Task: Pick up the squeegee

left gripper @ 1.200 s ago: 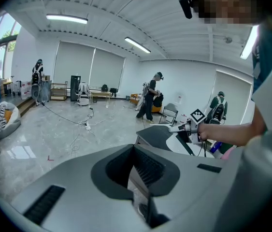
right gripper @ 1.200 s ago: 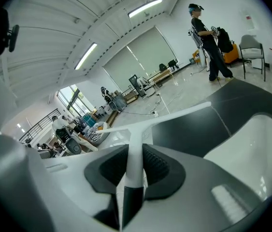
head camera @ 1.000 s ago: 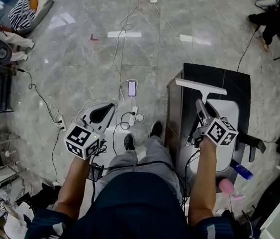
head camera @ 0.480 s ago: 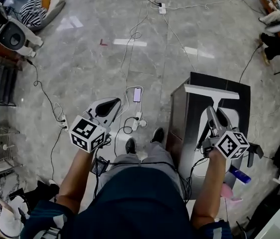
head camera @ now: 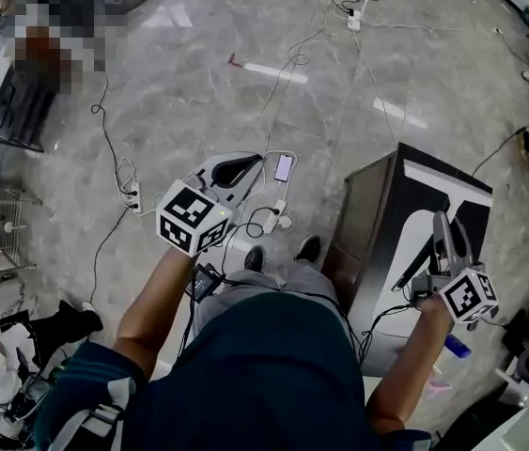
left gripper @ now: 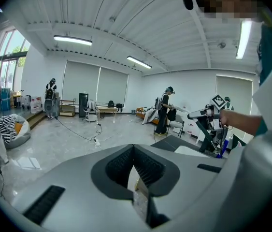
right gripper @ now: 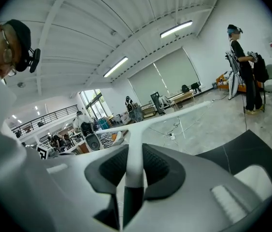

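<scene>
Right tool (head camera: 443, 224) is clamped part-closed on the handle of the white plastic T-shaped squeegee (right gripper: 135, 151). The squeegee is in the air over the black tabletop (head camera: 410, 195) and looks clear of it. Step: the lift; pick seems basically done. Next: hold the grip firm, keep the blade off the tabletop edge. Long axis = handle, in line with the jaws, pointing away from the person; blade sits crosswise at the far end. Left tool (head camera: 248, 163) is closed on nothing, out over the floor.

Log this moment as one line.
right gripper: shut on squeegee handle | left gripper: shut, empty | squeegee: in the air over black table
</scene>
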### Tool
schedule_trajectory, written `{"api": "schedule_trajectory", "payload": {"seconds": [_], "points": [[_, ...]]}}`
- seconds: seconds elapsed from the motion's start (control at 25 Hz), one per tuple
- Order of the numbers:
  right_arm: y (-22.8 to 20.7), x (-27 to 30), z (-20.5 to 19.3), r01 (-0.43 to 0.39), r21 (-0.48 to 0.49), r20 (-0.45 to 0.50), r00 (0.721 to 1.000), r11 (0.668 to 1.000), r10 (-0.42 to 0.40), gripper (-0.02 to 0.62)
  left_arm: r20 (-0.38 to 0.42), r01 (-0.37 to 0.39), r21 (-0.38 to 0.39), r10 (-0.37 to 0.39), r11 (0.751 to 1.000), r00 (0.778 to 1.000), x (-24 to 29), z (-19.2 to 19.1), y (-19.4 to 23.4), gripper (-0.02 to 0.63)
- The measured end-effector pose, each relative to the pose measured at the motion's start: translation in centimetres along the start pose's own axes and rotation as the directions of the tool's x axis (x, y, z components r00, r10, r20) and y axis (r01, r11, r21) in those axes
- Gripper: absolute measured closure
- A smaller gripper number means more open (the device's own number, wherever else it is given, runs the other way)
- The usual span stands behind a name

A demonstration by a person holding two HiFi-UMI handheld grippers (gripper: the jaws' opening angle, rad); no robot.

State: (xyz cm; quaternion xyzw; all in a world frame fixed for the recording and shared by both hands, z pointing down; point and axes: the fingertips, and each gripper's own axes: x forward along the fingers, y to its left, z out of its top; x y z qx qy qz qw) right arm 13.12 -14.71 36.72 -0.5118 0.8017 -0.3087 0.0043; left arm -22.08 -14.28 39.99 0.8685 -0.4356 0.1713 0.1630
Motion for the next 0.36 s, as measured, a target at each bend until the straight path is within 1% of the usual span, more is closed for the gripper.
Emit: {"api": "schedule_trajectory", "payload": {"seconds": [0.2, 0.36], "points": [[2.4, -0.5, 0.0, -0.002, -0.025, 0.003, 1.000, 1.000, 0.002, 0.503, 0.022, -0.024, -0.006, 0.025, 1.000, 0.999, -2.6, -0.3, 1.7, 0.600], [3.9, -0.6, -0.2, -0.005, -0.035, 0.002, 1.000, 0.999, 0.005, 0.503, 0.025, -0.043, -0.015, 0.043, 0.999, 0.999, -4.3, -1.0, 2.9, 0.600]]}}
